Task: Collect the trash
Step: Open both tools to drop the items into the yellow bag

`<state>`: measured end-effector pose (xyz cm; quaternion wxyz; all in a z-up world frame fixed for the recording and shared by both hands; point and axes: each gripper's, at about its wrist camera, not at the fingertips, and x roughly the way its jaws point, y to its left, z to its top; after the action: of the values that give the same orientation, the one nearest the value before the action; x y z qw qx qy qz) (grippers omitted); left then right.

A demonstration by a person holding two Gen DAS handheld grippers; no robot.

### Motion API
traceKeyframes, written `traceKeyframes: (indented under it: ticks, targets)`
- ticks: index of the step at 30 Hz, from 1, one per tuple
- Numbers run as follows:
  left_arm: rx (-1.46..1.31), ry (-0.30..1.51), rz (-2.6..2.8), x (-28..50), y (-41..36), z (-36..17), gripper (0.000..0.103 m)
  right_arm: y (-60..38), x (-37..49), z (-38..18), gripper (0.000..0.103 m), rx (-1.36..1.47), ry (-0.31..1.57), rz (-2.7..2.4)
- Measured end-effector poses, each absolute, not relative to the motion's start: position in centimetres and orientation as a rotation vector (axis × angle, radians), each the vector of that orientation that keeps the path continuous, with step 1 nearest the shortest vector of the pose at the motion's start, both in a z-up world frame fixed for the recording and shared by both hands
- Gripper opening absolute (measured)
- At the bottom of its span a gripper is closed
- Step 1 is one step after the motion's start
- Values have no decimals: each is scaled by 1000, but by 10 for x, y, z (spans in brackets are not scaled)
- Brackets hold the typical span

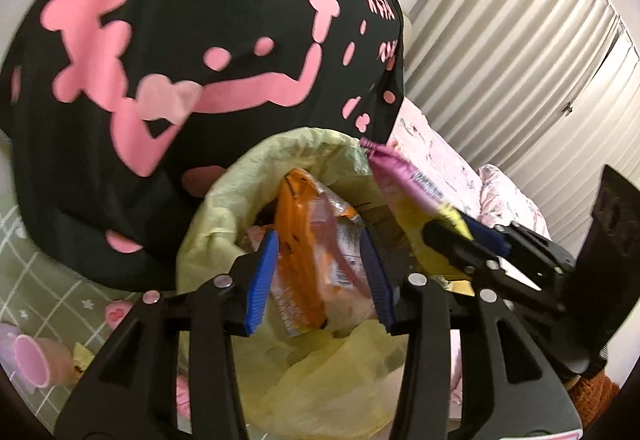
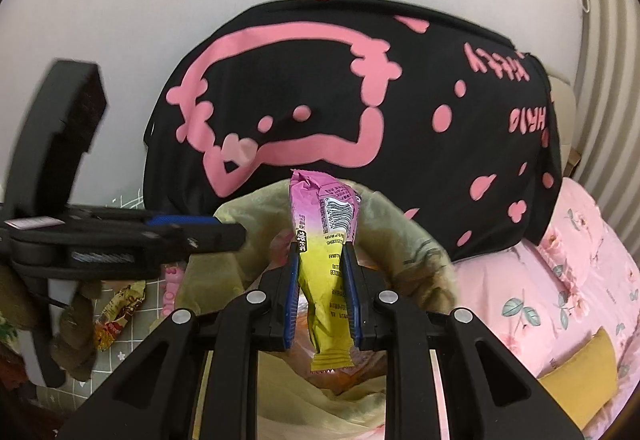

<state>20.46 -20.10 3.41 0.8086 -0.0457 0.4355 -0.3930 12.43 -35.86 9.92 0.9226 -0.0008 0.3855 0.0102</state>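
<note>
A yellow trash bag (image 1: 224, 196) stands open below both grippers. My left gripper (image 1: 320, 236) is open over its mouth. An orange snack wrapper (image 1: 300, 224) lies between and beneath the blue pads (image 1: 260, 280), down in the bag, and the pads do not press on it. My right gripper (image 2: 320, 252) is shut on a pink and yellow wrapper (image 2: 320, 216) and holds it upright above the bag's rim (image 2: 404, 228). From the left wrist view, the right gripper (image 1: 456, 228) comes in from the right with that wrapper (image 1: 404, 184). The left gripper (image 2: 236, 236) reaches in from the left in the right wrist view.
A person in a black shirt with pink print (image 2: 360, 88) stands right behind the bag. Pink flowered bedding (image 2: 560, 280) lies to the right, with pleated curtains (image 1: 520, 60) beyond. Another snack wrapper (image 2: 120, 304) and a pink cup (image 1: 32, 364) lie on the green checked mat (image 1: 40, 268).
</note>
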Motion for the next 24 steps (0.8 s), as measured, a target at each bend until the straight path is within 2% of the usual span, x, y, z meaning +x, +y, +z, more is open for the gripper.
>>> traceKeyframes:
  ticks: [12,17,24]
  targets:
    - [-67,853,-723,194,-148,41,41,-341,147,70,21,-1,871,26]
    - [-101,856,-661,197,-113,34,41,-332,153,64,36,-21,893,16]
    - [-166,848,-556,204,-58,25,41,-318,150,73,40,-19,854,-5]
